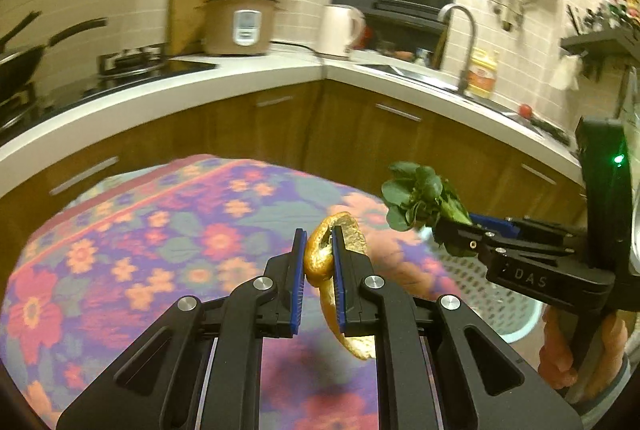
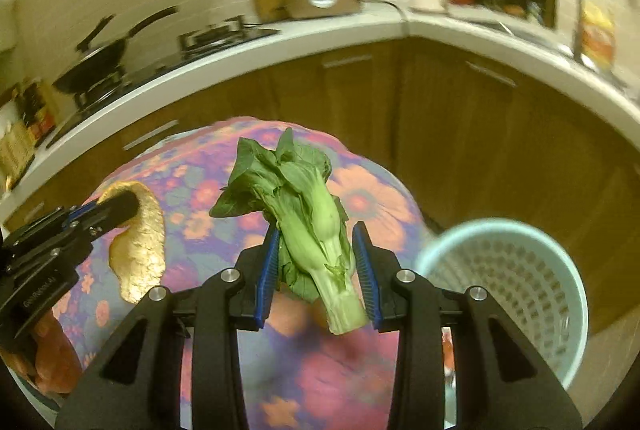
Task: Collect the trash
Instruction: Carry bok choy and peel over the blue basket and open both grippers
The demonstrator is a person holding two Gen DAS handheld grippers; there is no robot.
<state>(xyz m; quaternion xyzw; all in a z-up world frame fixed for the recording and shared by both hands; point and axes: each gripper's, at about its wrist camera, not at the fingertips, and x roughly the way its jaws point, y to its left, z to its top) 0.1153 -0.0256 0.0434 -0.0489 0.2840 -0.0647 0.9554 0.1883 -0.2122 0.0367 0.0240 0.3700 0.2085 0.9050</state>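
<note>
While peel (image 1: 320, 262) hides table (image 1: 160, 230) | basket (image 2: 516, 282) blurred, seemingly empty

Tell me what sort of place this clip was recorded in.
A home kitchen, most likely. A rice cooker and an electric kettle stand on an L-shaped counter, with a gas stove and wok to the left and a sink faucet to the right.
</note>
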